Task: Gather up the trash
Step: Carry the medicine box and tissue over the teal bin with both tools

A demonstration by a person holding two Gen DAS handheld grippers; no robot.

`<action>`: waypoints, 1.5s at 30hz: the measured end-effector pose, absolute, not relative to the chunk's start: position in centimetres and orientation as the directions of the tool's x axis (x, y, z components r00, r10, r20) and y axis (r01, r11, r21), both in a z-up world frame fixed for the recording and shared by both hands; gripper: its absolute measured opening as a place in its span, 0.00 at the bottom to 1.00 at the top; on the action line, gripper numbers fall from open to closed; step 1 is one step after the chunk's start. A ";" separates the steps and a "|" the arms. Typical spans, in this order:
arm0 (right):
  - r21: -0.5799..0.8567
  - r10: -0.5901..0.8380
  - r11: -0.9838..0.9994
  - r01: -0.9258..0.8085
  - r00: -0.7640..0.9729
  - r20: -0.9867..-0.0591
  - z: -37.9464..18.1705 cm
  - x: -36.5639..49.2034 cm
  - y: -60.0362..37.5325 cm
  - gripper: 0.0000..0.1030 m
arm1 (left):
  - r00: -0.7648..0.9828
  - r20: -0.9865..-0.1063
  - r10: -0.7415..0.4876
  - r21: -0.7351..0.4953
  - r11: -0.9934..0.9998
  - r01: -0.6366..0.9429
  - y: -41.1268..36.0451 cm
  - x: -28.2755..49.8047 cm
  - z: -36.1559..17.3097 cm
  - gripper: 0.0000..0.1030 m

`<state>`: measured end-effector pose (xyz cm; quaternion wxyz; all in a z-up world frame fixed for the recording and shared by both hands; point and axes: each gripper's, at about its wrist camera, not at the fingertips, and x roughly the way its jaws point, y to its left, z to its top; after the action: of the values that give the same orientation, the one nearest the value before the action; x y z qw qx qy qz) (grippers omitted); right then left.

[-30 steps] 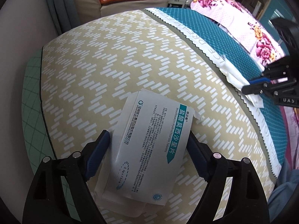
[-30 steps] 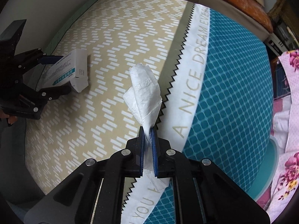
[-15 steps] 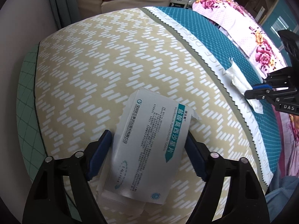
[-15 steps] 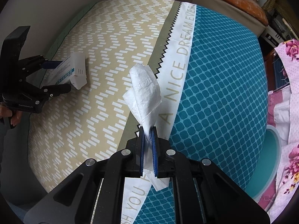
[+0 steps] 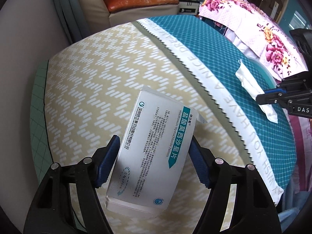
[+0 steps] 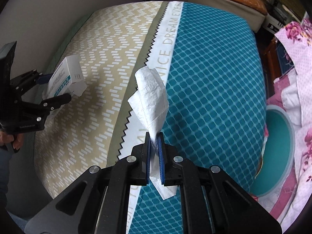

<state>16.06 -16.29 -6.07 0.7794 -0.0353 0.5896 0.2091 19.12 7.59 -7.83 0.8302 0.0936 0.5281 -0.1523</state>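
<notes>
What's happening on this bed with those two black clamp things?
A person is collecting trash off the patterned bedspread with two hand-held grippers. The left gripper is closing on a white medicine box, lifted clear of the bedspread. The right gripper is clamped shut on a crumpled white tissue.

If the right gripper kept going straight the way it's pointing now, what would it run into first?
Most likely the bedspread. The right gripper, shut on the tissue, points steeply down near the seam between the white lettered band and the teal part. Nothing else shows ahead, though depth is hard to judge.
</notes>
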 end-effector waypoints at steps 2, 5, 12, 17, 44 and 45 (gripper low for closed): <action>0.212 0.301 0.916 -0.339 0.233 -0.925 -5.6 15.1 -18.2 0.07 | 0.404 -0.902 -0.151 0.004 0.934 0.357 6.5 18.3 -7.4 0.70; 0.233 0.313 0.924 -0.303 0.249 -0.916 -4.4 13.6 -19.7 0.07 | 0.406 -0.900 -0.162 -0.005 0.933 0.361 4.9 17.5 -7.1 0.70; 0.277 0.338 0.934 -0.225 0.309 -0.889 -2.2 10.5 -23.4 0.07 | 0.400 -0.893 -0.207 -0.046 0.925 0.376 0.7 16.0 -6.4 0.70; 0.310 0.347 0.938 -0.158 0.383 -0.856 -1.1 9.1 -27.6 0.07 | 0.399 -0.876 -0.271 -0.095 0.908 0.408 -3.2 15.6 -5.2 0.70; 0.294 0.169 0.940 0.174 0.513 -0.842 -2.8 12.6 -45.6 0.07 | 0.277 -0.824 -0.495 -0.296 0.792 0.533 -25.2 20.9 -5.0 0.70; 0.293 0.167 0.940 0.177 0.511 -0.843 -2.9 12.8 -45.9 0.07 | 0.275 -0.823 -0.497 -0.299 0.791 0.534 -25.5 21.2 -5.2 0.70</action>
<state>12.78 -45.92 -2.93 0.8516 0.1738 0.4945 -0.0029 21.17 -25.52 -5.17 0.7983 0.0182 0.5081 -0.3227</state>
